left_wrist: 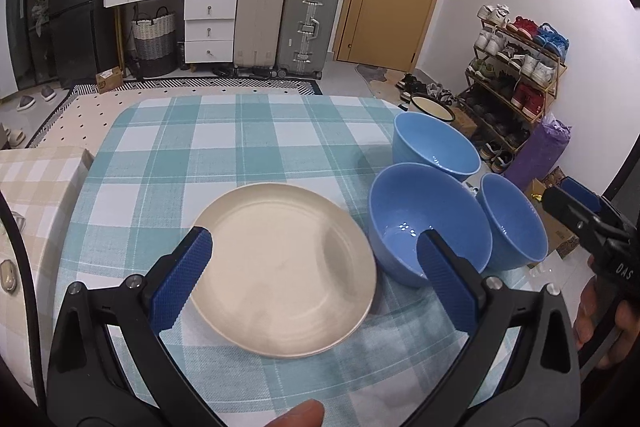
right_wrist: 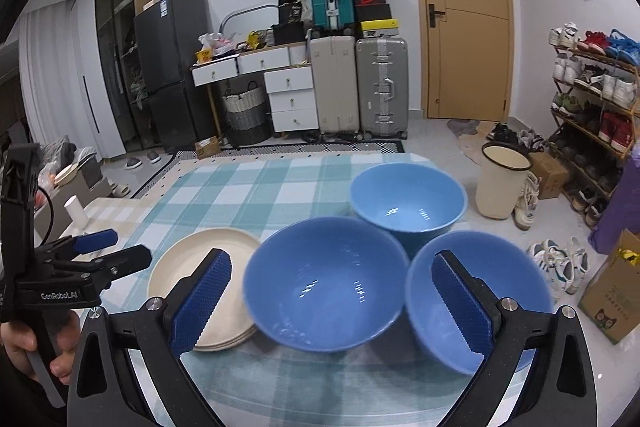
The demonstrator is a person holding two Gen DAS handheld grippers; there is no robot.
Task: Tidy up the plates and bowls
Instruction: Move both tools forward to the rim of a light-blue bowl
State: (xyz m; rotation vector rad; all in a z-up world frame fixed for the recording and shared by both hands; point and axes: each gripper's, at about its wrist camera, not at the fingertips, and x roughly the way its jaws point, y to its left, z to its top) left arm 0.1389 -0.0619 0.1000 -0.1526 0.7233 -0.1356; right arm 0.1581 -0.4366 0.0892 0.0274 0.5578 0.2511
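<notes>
Three blue bowls stand clustered on the right side of the table, which is covered with a teal-and-white checked cloth. The far bowl sits close to the table's far right edge, the nearest right bowl close to the right edge, and the middle one touches or nearly touches both. Just left of the middle bowl lies a stack of cream plates; from the right wrist view several rims show at its near side, and the bowl's wall hides its right edge. Most of the cloth to the left of and beyond the plates lies bare, out to the far curved edge, giving open room there; the right side is crowded up to the edge, with floor, a cream bin and a shoe rack beyond it.

Left hand-held gripper hangs above the near side of the plates, its jaws spread wide and released: the left pad is over the plates' left rim, the right pad in front of the middle bowl, nothing pinched between them.

Right hand-held gripper is also released, jaws at full spread around the view of the middle bowl, the right pad in front of the nearest right bowl; I cannot tell whether any pad touches a bowl.
</notes>
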